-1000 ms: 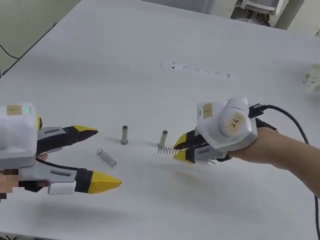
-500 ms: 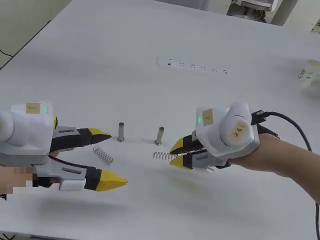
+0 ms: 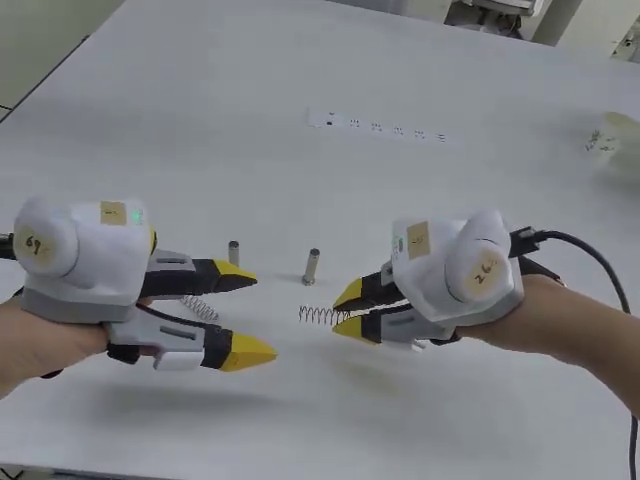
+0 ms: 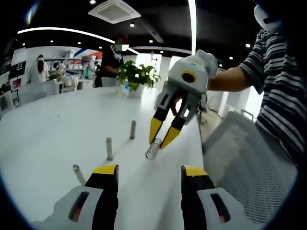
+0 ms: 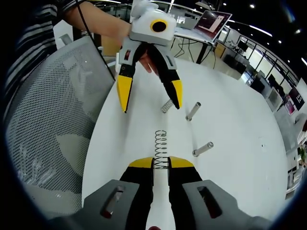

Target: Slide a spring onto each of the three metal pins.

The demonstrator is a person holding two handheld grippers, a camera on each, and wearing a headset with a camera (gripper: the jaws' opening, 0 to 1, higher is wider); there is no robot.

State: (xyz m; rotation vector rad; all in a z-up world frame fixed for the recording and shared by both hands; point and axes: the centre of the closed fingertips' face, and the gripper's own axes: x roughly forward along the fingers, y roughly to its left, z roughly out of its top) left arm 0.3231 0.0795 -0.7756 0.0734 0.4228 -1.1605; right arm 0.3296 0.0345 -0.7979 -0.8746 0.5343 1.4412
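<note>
Two pins stand upright on the white bench (image 3: 300,180): the right-hand pin (image 3: 312,266) and the left-hand pin (image 3: 234,250), which is to its left and apart from it. Both pins are bare.

The right gripper (image 3: 345,312) sits to the near right of the right-hand pin. Its fingers are closed on one end of the held spring (image 3: 318,315). The held spring lies level and projects from the fingertips toward the left gripper (image 3: 248,315). Its free end is just in front of the right-hand pin, on the person's side, and apart from it. In the right gripper view, the held spring (image 5: 160,143) runs straight out from the closed fingers, with the right-hand pin (image 5: 204,148) off to one side of it.

The left gripper sits to the near left of the right-hand pin, past the left-hand pin. Its fingers are wide open and hold nothing.

The loose spring (image 3: 200,308) lies flat on the bench, left of the right-hand pin and nearer the person. In the head view it appears between the left gripper's open fingers, partly hidden by the upper one.

A power strip (image 3: 378,127) lies well beyond the right-hand pin.
</note>
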